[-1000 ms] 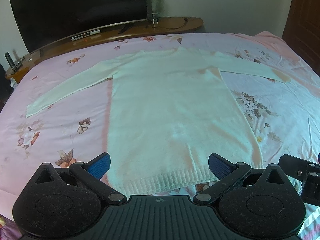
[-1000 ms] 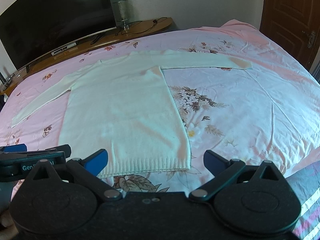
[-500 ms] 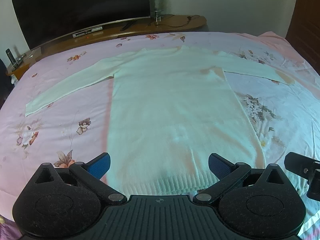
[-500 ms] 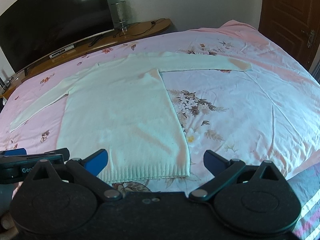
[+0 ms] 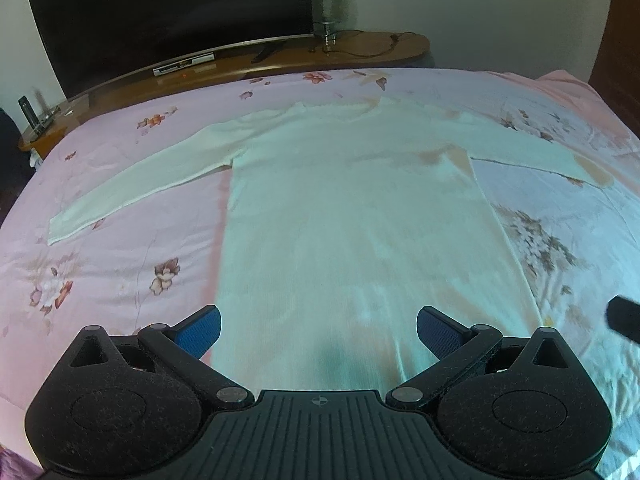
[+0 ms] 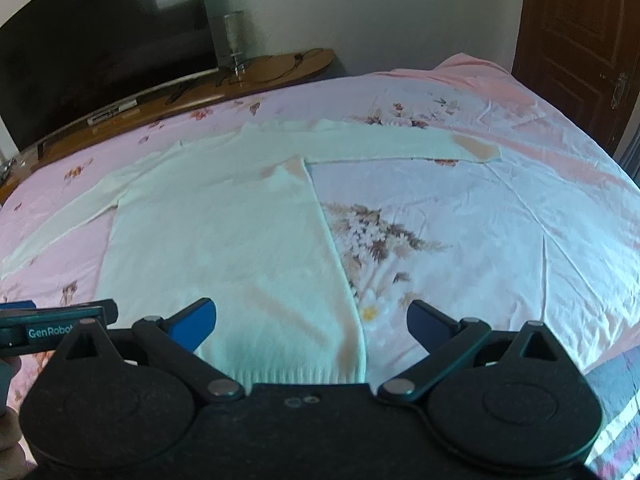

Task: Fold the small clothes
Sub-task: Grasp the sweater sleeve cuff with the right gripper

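Note:
A pale cream long-sleeved sweater (image 5: 352, 216) (image 6: 224, 232) lies flat and face down the length of a pink floral bedsheet (image 5: 120, 256), both sleeves spread out sideways, the hem nearest me. My left gripper (image 5: 318, 330) hangs open over the lower body of the sweater, its blue pads apart and holding nothing. My right gripper (image 6: 312, 322) is open too, above the sweater's lower right corner and hem edge. The left gripper's body (image 6: 52, 330) shows at the left edge of the right wrist view.
Beyond the bed runs a curved wooden TV stand (image 5: 248, 64) with a dark television (image 5: 172, 12), a set-top box and a glass vase (image 5: 330, 8). A brown door (image 6: 580, 40) stands at the right. The bed's near right edge (image 6: 608, 364) drops off to a dark striped cover.
Both grippers have moved forward and lower over the sweater, so the hem now slips under the left gripper's body. Both stayed open.

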Motion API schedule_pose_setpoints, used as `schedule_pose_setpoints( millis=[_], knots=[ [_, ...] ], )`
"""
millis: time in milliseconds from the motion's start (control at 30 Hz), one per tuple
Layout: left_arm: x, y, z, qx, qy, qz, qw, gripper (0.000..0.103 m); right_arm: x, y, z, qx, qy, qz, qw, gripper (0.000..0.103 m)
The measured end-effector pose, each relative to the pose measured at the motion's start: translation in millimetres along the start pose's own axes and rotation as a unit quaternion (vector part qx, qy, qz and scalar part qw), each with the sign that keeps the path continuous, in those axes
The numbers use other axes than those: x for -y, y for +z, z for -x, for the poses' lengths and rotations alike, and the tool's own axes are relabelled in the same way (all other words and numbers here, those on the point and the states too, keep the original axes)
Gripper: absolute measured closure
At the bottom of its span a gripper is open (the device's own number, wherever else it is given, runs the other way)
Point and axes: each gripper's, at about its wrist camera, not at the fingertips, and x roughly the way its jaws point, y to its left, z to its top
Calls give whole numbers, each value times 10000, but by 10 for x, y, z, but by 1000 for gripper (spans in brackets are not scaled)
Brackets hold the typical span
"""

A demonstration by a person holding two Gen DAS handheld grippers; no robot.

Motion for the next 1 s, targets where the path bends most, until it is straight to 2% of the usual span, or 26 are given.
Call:
schedule_pose_setpoints(
  millis=[167,300,433,700,1000],
  knots=[
    [42,225,-251,28,110,48,9999,0,192,171,-196,329,66,-141,9993,1],
    [93,407,-478,-22,140,108,9998,0,386,345,-458,417,141,-283,9986,3],
    [151,579,-698,-66,105,191,9997,0,518,495,-727,411,57,-325,9986,3],
    [363,978,-1169,-131,307,161,9993,0,785,801,-1248,351,-30,-462,9983,3],
    [728,1377,-1756,-313,374,87,9988,0,1111,1074,-1849,212,-270,-579,9977,4]
  ],
)
